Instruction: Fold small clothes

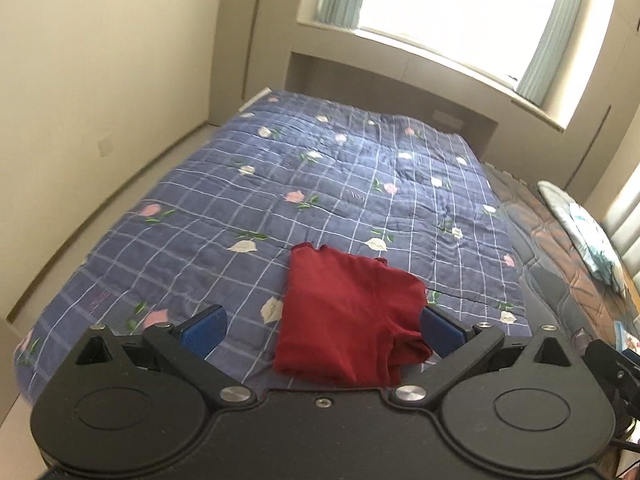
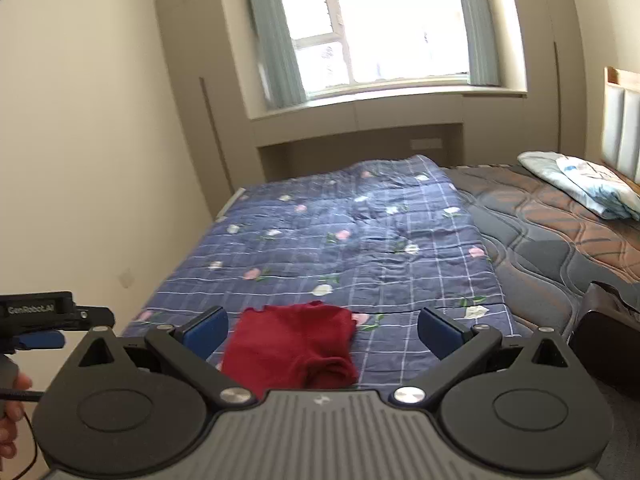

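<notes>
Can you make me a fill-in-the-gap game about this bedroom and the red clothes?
1. The folded garment on the quilt is dark ____.
2. The quilt is blue with a pattern of white lines and ____.
3. Both the left tongs and the right tongs have their jaws ____.
4. The pillow lies on the bare ____.

Missing words: red; flowers; open; mattress

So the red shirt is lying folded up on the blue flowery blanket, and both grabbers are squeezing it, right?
Almost. The red shirt does lie folded on the blue flowery blanket, but neither grabber is squeezing it. The left gripper and the right gripper are both open, fingers spread wide and holding nothing. Each wrist view shows this.
</notes>
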